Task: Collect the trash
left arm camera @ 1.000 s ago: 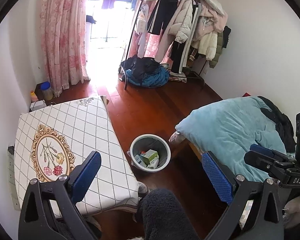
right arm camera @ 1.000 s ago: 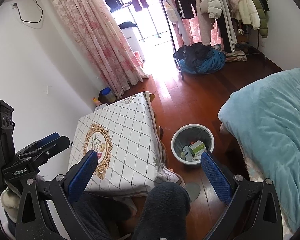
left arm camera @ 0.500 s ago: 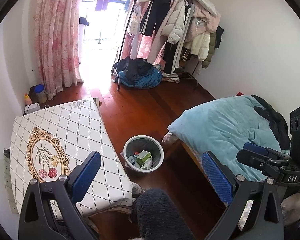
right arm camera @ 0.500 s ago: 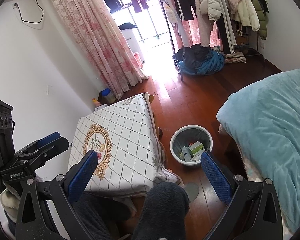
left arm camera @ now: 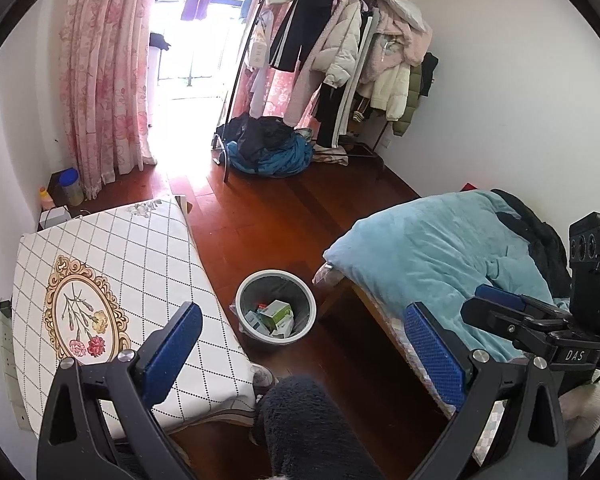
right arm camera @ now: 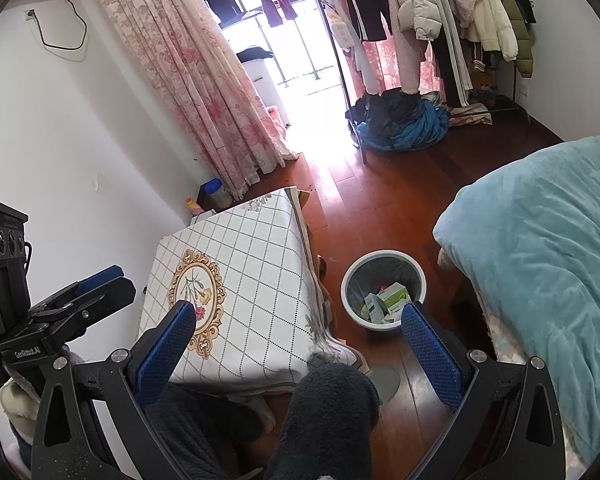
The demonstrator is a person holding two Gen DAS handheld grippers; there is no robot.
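Grey bin sits between table and bed, so we, holding both tools spread and empty, risk clipping its rim.

White walls and a red-brown wooden floor are seen. Daylight is admitted at the upper centre beside pink floral curtains. A loaded clothes rack occupies the upper right, a bed with a teal blanket the right, and a table under a checked cloth the lower left.

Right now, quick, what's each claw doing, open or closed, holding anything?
Left claw: open, holding nothing.
Right claw: open, holding nothing.
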